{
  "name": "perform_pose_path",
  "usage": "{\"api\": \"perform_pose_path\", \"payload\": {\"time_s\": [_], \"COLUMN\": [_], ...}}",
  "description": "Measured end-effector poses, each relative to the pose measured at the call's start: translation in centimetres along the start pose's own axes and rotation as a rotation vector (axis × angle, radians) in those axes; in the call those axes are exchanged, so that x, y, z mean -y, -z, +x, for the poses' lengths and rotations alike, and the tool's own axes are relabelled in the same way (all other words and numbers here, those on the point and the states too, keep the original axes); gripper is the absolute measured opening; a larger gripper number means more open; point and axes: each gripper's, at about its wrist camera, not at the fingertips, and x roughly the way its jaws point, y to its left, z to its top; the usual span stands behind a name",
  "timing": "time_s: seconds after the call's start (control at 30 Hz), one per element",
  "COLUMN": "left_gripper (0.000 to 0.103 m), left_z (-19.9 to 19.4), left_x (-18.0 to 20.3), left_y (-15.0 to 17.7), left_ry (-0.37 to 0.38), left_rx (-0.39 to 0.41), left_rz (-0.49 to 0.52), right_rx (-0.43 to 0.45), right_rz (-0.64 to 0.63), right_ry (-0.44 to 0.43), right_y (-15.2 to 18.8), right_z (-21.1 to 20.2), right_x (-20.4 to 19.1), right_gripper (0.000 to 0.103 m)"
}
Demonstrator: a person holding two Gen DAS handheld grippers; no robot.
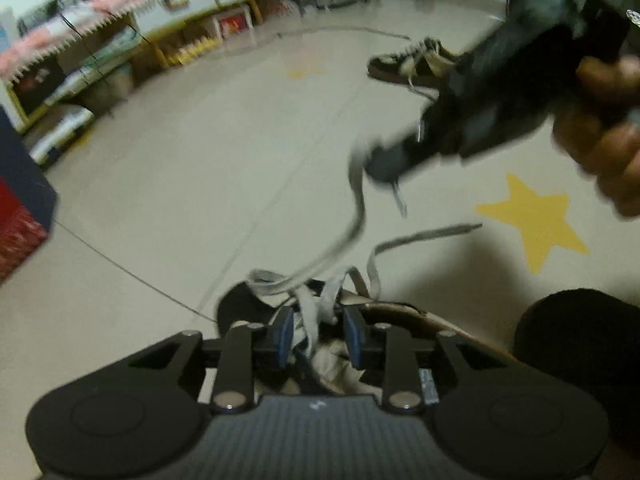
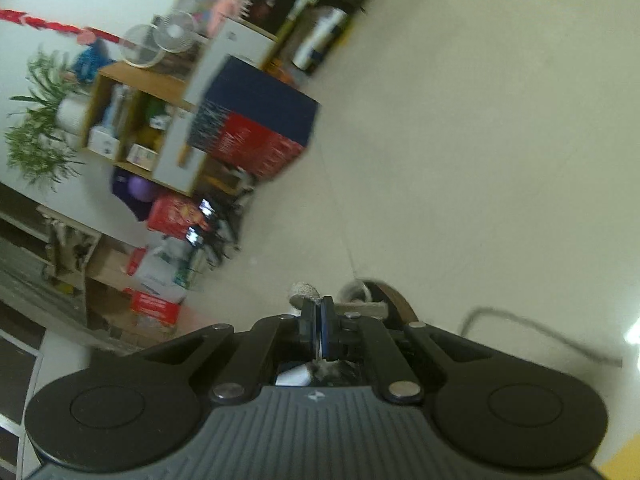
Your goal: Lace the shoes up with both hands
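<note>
The shoe (image 1: 384, 312) lies on the floor (image 1: 200, 160) at the near edge of the left wrist view, its grey laces (image 1: 320, 312) loose and tangled over the tongue. One lace (image 1: 356, 208) rises in a slack curve to the right gripper (image 1: 384, 164), whose fingers are pressed together on it; the other end (image 1: 424, 236) trails on the floor toward a yellow star (image 1: 536, 220). The left gripper (image 1: 318, 334) is spread, straddling the crossed laces without pinching them. The lace looks light, soft and floppy, likely to slip or twist, so a hold near its stiff tip seems best. A second shoe (image 1: 404, 66) sits far right.
</note>
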Motion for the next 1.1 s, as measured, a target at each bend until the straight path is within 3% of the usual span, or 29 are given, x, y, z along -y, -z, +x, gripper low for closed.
{"api": "perform_pose_path", "payload": {"time_s": [0.13,0.23,0.3,0.4,0.5,0.67,0.87,1.0,1.1], "left_gripper": [0.028,0.028,0.028,0.029,0.029,0.028,0.029,0.029,0.029], "left_z": [-2.0,0.4,2.0,3.1,2.7,0.2,0.3,2.0,2.8], "left_x": [2.0,2.7,2.4,1.8,1.6,2.0,3.3,2.9,2.1], "left_y": [0.5,0.0,-0.1,-0.5,-0.6,0.1,0.1,-0.3,-0.4], "left_ry": [0.070,0.064,0.054,0.041,0.044,0.020,0.017,0.033,0.012], "left_rx": [0.057,0.004,-0.022,-0.037,-0.034,0.001,-0.002,-0.023,-0.047], "left_rz": [0.070,0.140,0.135,0.126,0.136,0.135,0.249,0.226,0.208], "right_rx": [0.007,0.022,0.033,0.102,0.143,0.187,0.208,0.206,0.194], "right_rz": [0.051,0.062,0.069,-0.025,-0.116,-0.202,-0.245,-0.291,-0.288], "right_ry": [-0.045,-0.072,-0.090,-0.124,-0.248,-0.346,-0.413,-0.452,-0.418], "right_y": [0.6,0.5,0.4,-0.6,-1.7,-2.7,-4.2,-4.4,-4.2], "right_z": [-0.8,-1.4,-1.8,-3.8,-5.9,-8.1,-9.3,-9.9,-9.3], "right_x": [0.4,-0.1,-0.4,-3.3,-6.7,-10.4,-12.6,-13.7,-13.0], "right_gripper": [0.002,0.002,0.002,0.002,0.002,0.002,0.002,0.002,0.002]}}
